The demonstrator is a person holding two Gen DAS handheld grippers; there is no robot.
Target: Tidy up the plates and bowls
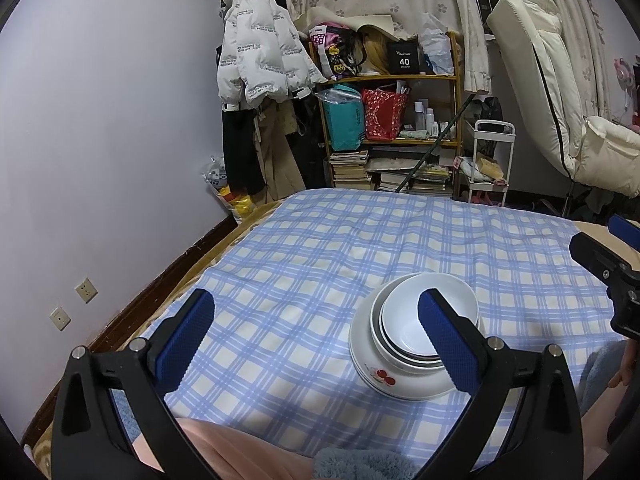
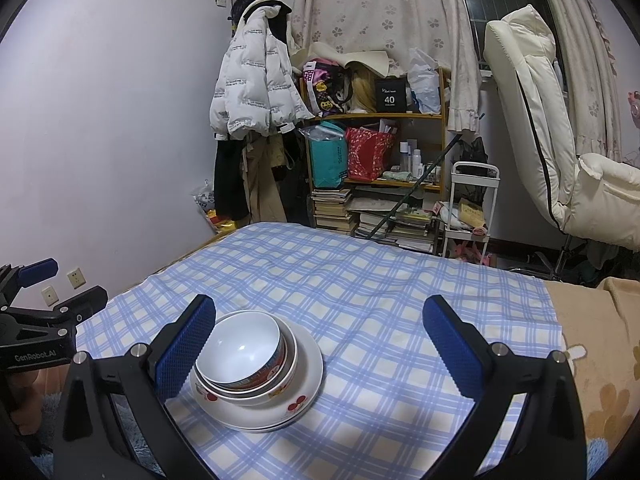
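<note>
One nested stack of bowls on plates sits on the checked cloth, nothing loose beside the stack, so I judge the sorting all but done, with the left gripper and right gripper both spread wide, empty, flanking it.

Each black claw carries blue dimpled pads, silver screws and white "GenRobot.AI" lettering.

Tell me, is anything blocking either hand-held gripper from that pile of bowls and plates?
Nothing visible. The stack sits alone on the checked cloth; the left hand-held gripper and right hand-held gripper are both open beside it.
</note>
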